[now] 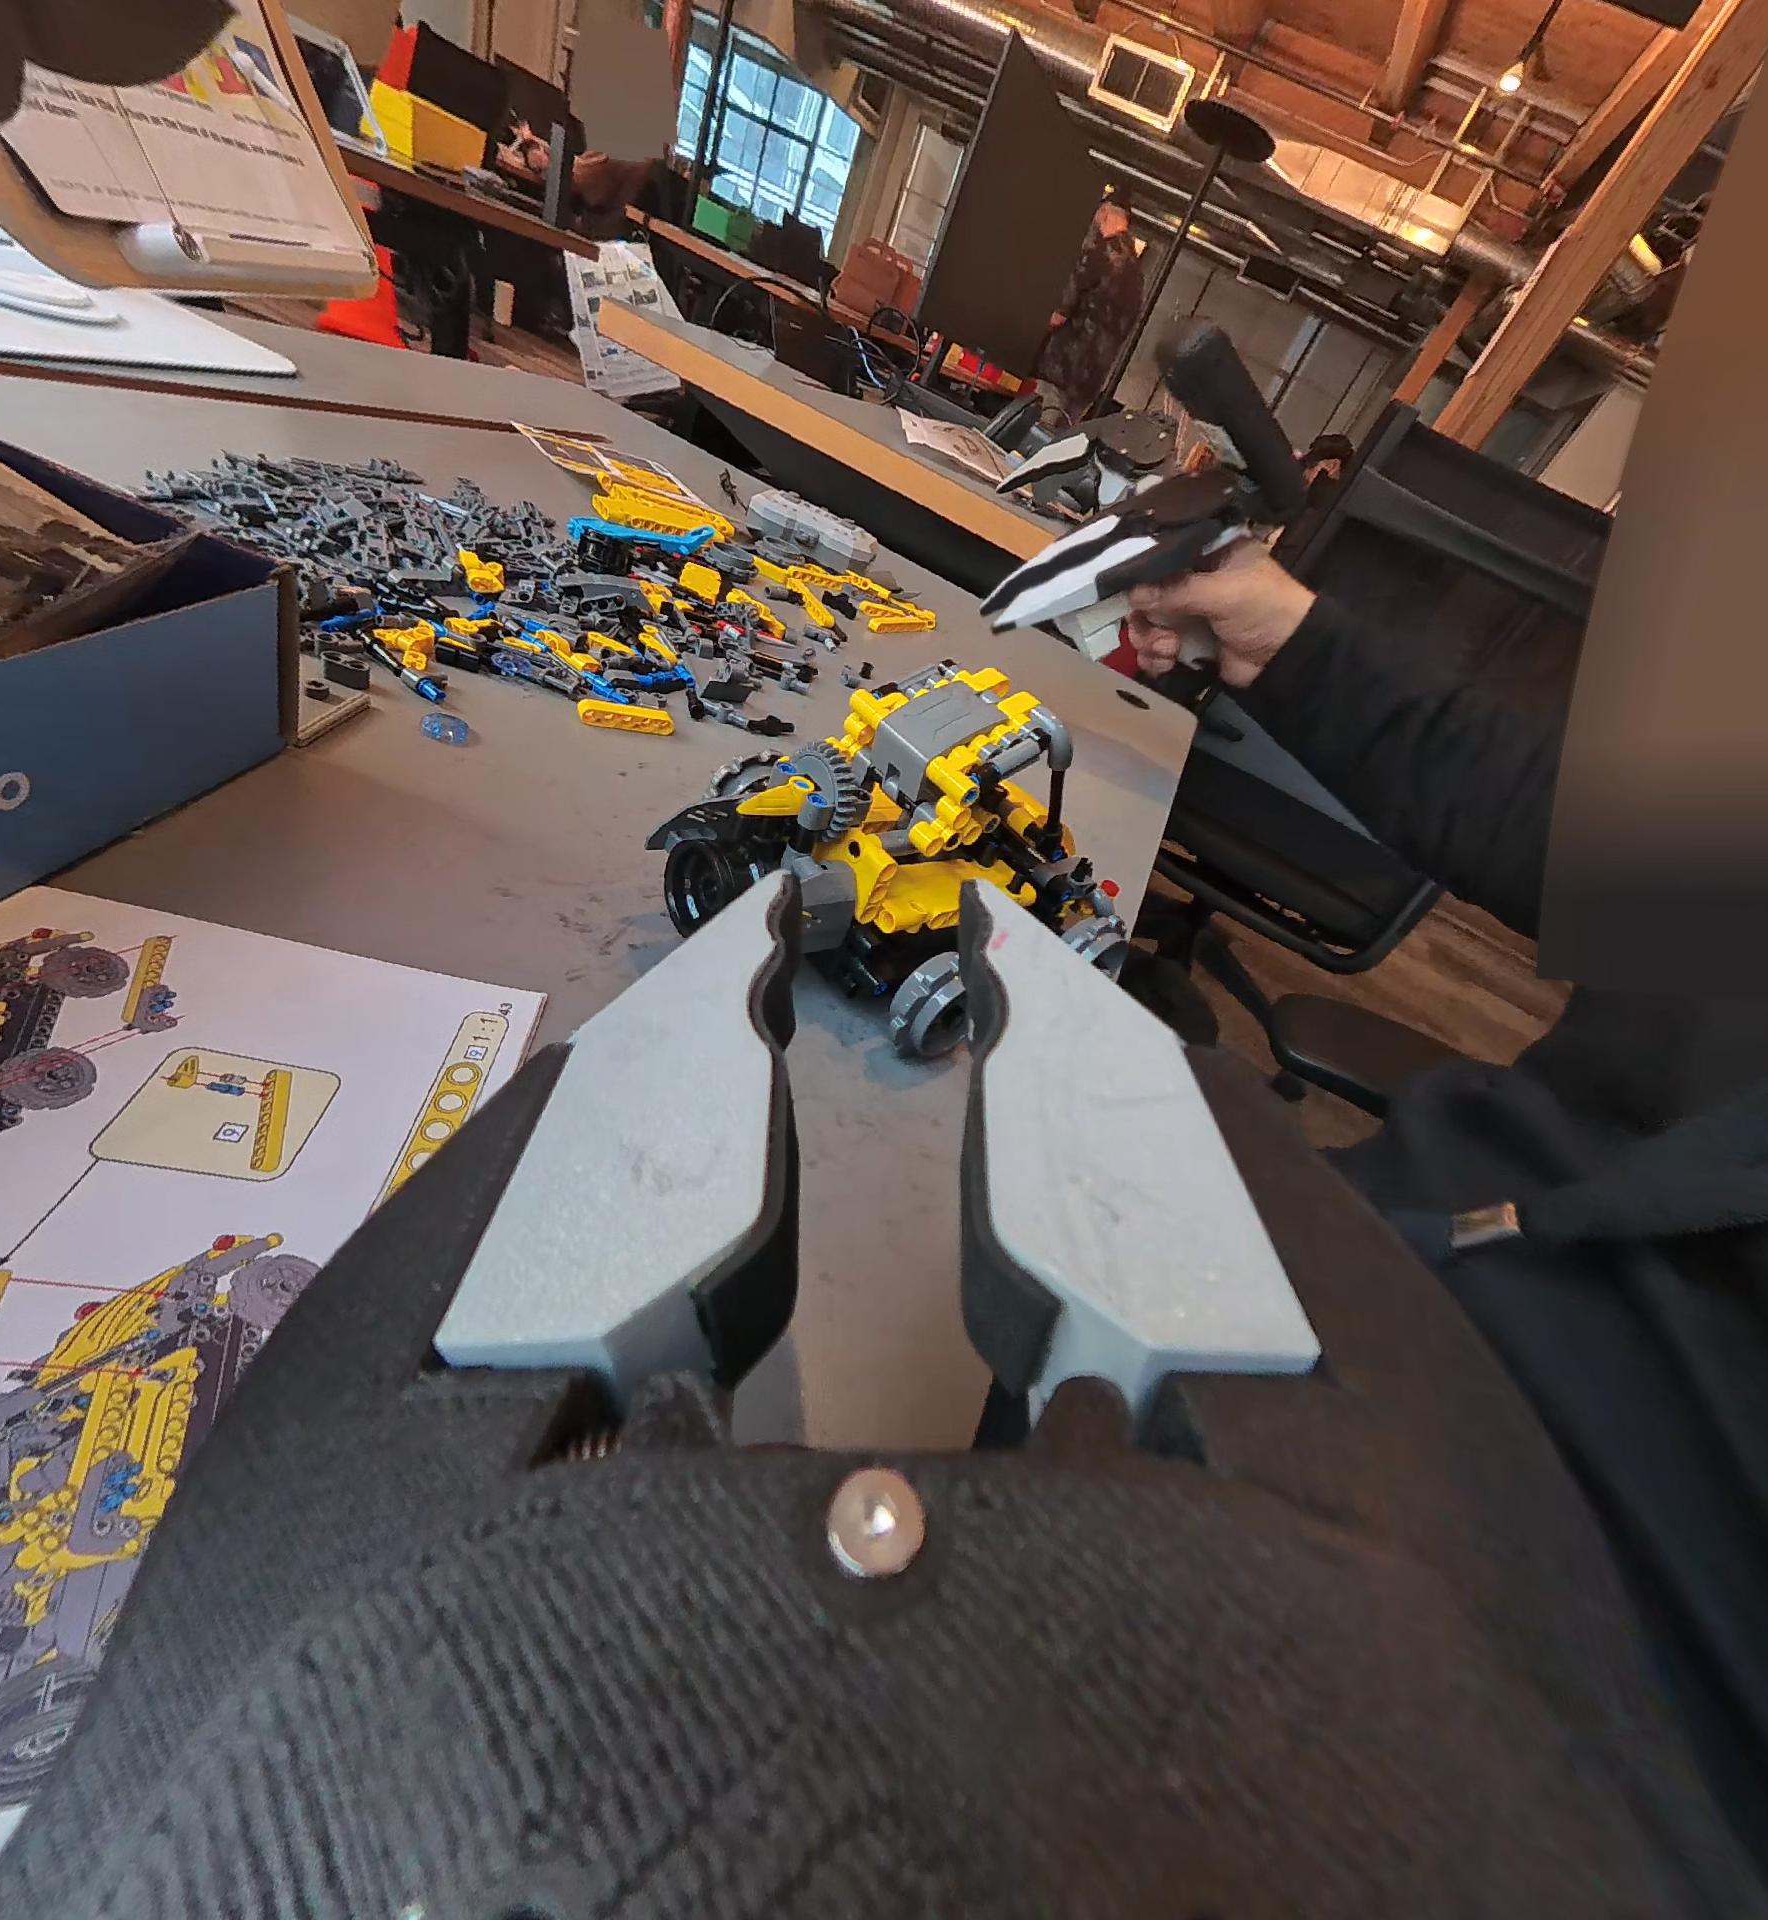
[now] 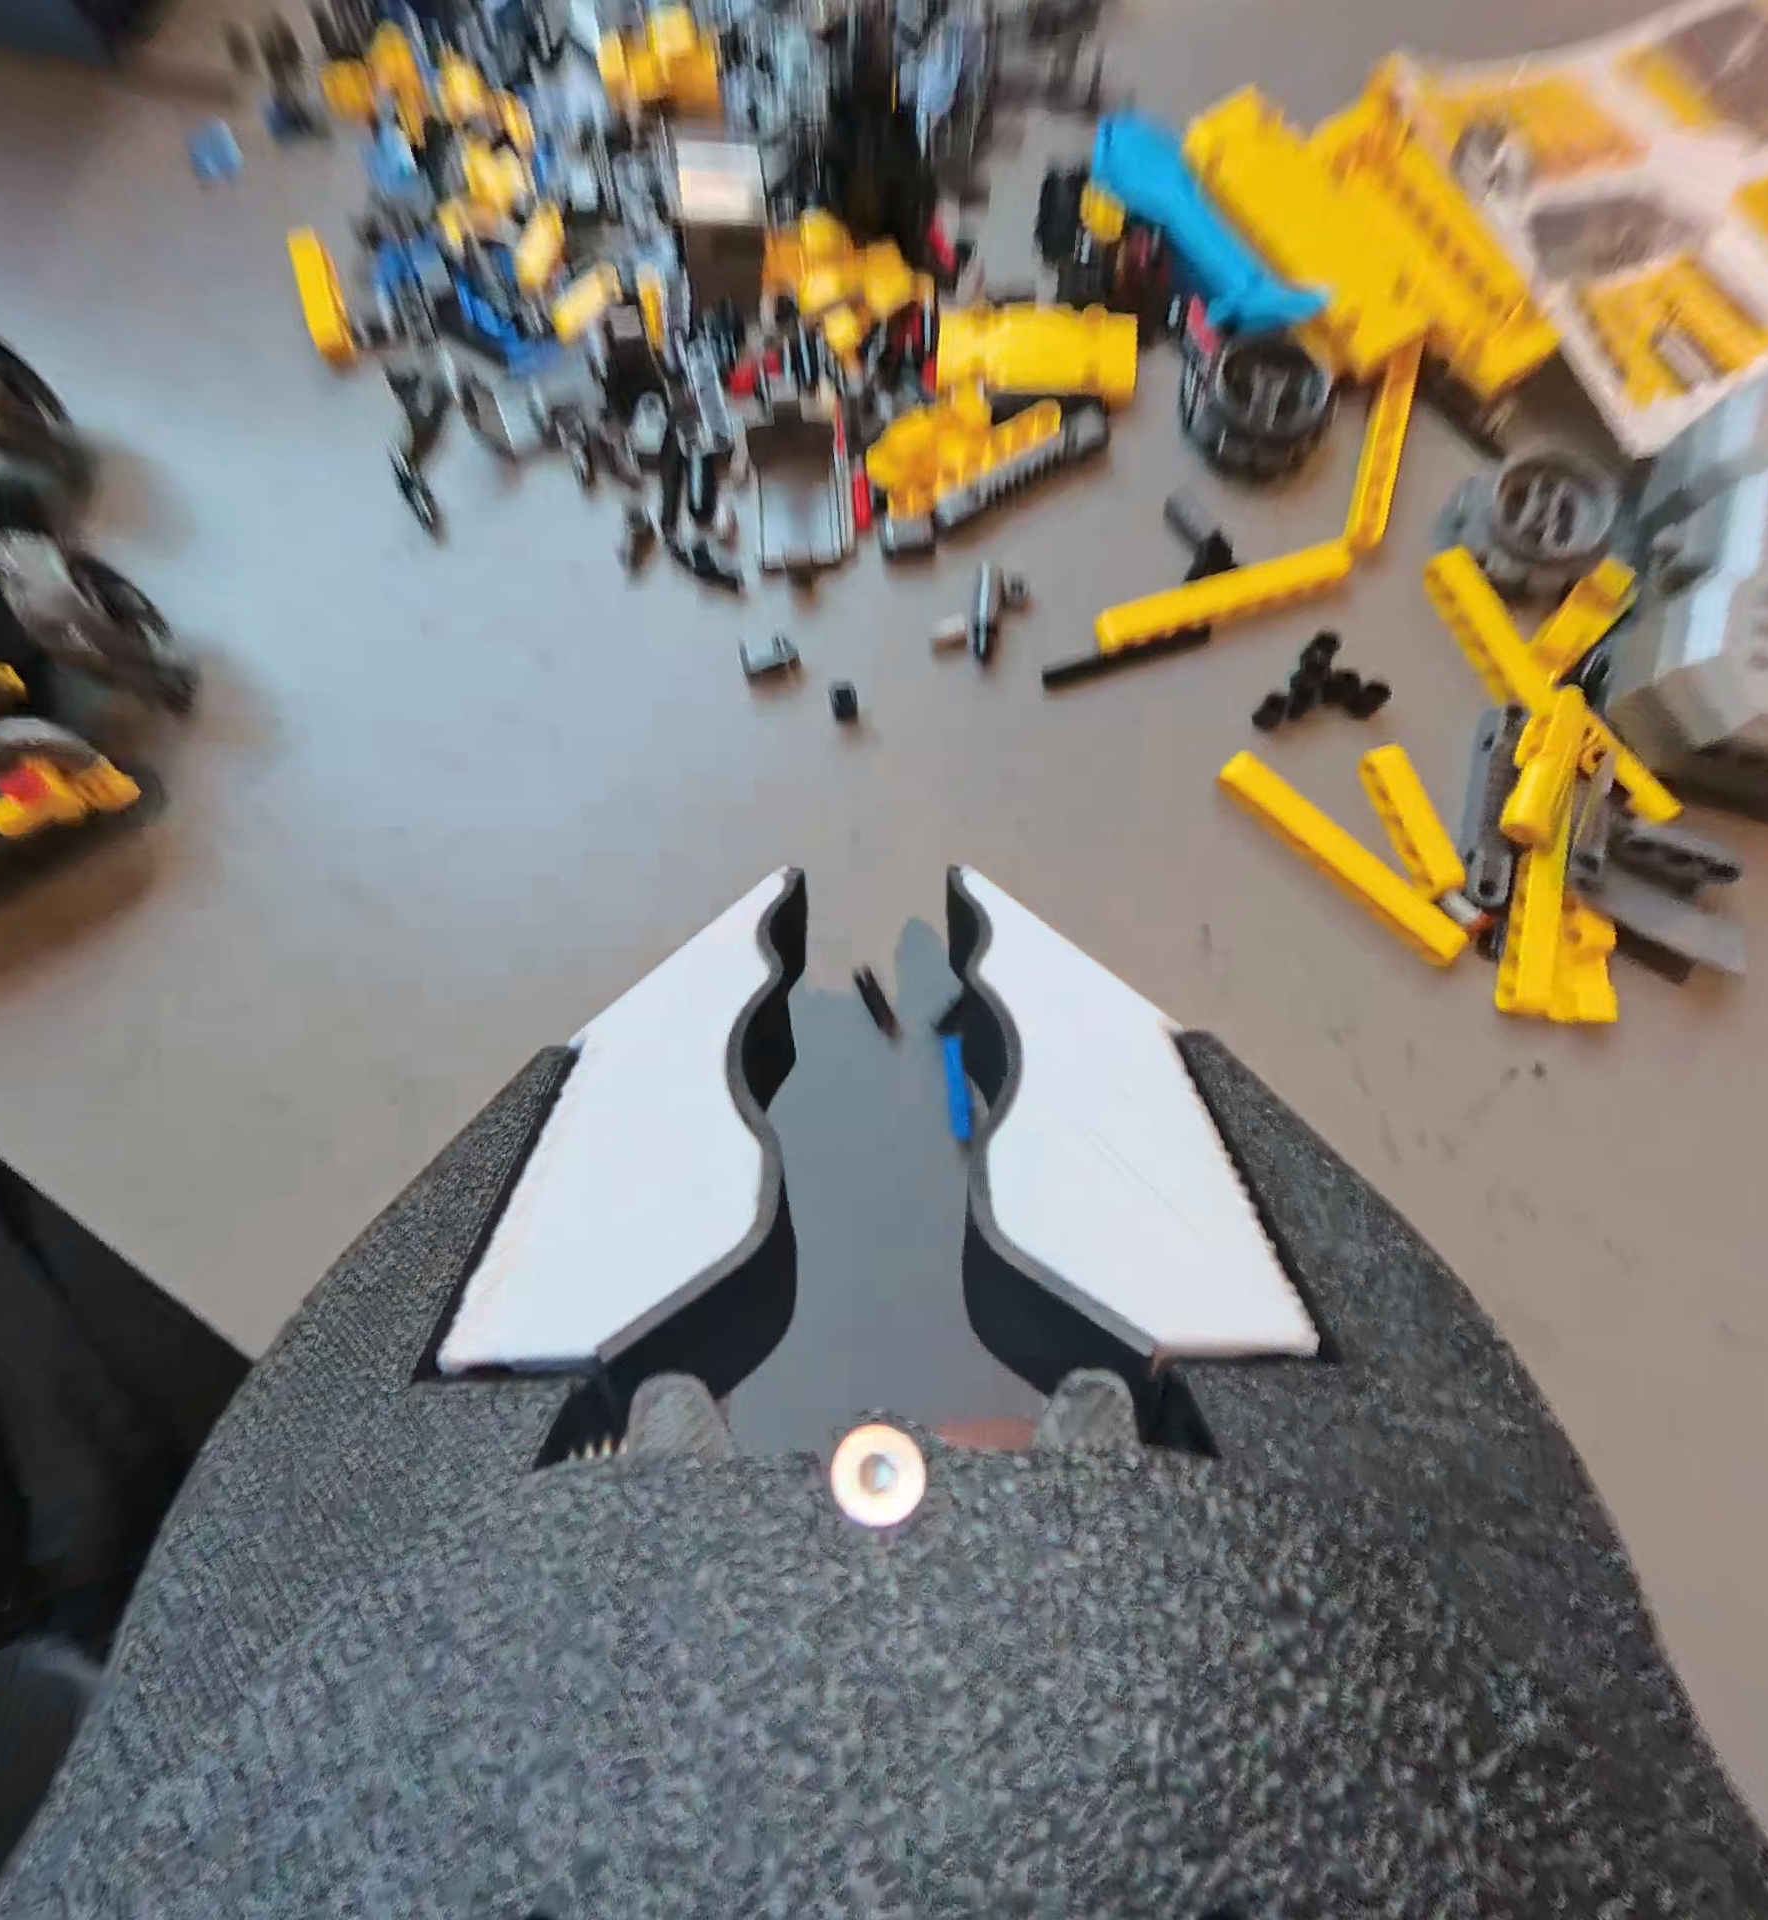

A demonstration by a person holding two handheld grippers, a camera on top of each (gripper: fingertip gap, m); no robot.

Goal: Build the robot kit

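My left gripper (image 1: 875, 914) is open and empty, low over the grey table (image 1: 444, 831), with its tips just short of a part-built yellow and grey brick vehicle (image 1: 890, 831). My right gripper (image 2: 875, 894) is open and empty, hovering over the table short of a pile of loose yellow, black and blue parts (image 2: 807, 312). A small blue pin (image 2: 956, 1081) and a black pin (image 2: 875, 1003) lie on the table below its fingers. The right wrist view is blurred. The right gripper also shows in the left wrist view (image 1: 1067, 582), held by a hand beyond the vehicle.
An open instruction booklet (image 1: 184, 1143) lies at the near left, with a blue cardboard box (image 1: 101, 717) behind it. The parts pile (image 1: 547, 592) spreads across the middle. A grey battery block (image 2: 1742, 623) sits at the right. The table edge (image 1: 1171, 790) runs just right of the vehicle (image 2: 7, 644). Tip to tip, the grippers are about 40 cm apart. The black pin (image 2: 875, 1003) is about 5 cm from my right fingertips and 40 cm from my left.
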